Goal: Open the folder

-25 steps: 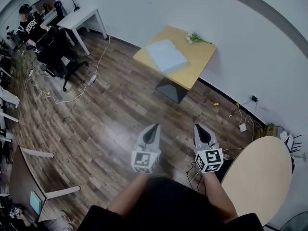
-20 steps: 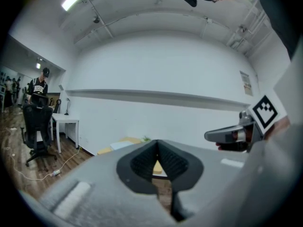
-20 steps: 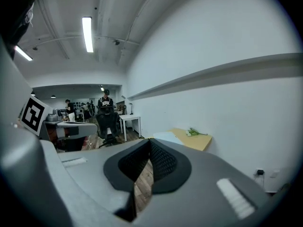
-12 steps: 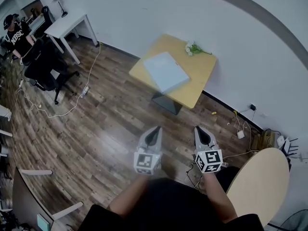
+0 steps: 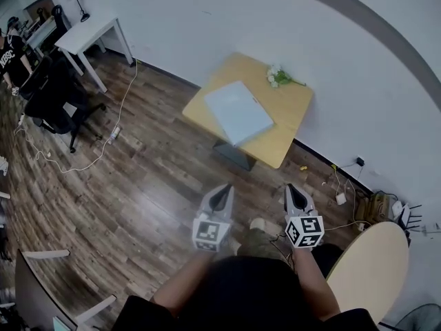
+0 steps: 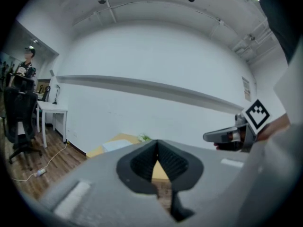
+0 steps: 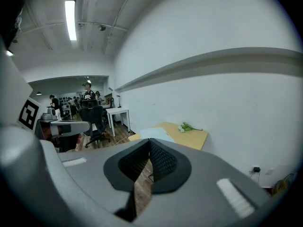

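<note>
A pale blue folder (image 5: 238, 112) lies shut and flat on a small yellow wooden table (image 5: 286, 112) against the white wall, well ahead of me. A sprig of white flowers (image 5: 279, 78) lies at the table's far edge. My left gripper (image 5: 223, 189) and right gripper (image 5: 294, 189) are held side by side over the wooden floor, a good distance short of the table, both shut with nothing in them. In the left gripper view the folder (image 6: 118, 145) shows beyond the shut left gripper (image 6: 157, 144). The right gripper view shows the folder (image 7: 154, 134) past the shut right gripper (image 7: 149, 141).
A round light-wood table (image 5: 368, 267) stands close at my right. Cables and a socket (image 5: 341, 192) lie by the wall right of the yellow table. At the far left are a white desk (image 5: 89, 33), a black office chair (image 5: 48, 95), a seated person (image 5: 10, 54) and a floor cable (image 5: 103, 140).
The yellow table and the folder have come nearer in the head view as I walk toward them. Both grippers moved forward with me and stayed shut.
</note>
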Tool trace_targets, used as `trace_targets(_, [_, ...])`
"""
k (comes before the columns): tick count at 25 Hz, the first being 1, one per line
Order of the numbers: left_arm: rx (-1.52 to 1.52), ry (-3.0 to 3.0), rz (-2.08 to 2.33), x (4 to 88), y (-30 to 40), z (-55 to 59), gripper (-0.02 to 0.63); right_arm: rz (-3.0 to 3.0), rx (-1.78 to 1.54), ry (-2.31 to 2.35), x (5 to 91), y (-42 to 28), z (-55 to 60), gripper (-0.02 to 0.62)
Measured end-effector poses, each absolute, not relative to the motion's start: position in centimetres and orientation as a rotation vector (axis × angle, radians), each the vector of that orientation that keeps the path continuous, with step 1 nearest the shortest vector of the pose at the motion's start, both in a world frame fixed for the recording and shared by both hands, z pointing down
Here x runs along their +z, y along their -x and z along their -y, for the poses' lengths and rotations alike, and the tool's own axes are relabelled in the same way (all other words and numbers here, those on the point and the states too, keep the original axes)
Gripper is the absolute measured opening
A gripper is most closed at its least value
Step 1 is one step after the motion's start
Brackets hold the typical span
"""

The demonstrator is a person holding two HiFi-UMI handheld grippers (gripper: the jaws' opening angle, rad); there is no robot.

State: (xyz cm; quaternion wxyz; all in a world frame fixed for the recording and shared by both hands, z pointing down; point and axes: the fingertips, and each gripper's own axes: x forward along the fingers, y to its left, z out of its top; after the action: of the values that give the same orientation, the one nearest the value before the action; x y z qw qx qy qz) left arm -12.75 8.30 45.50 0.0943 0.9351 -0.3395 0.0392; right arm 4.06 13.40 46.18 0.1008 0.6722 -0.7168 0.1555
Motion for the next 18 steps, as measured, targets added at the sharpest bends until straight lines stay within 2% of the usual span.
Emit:
trace_targets(6, [0.160, -2.755, 1.003, 47.2, 9.3, -3.1, 0.003, 2.147, 0.506, -1.952, 48.9, -7.5, -6.8, 0.003])
trace_targets(18, [0.366, -2.682, 1.012, 52.9, -3.1, 11.8, 0.003, 2.210, 0.633, -1.769, 55.1, -19.1, 10.8, 0.003])
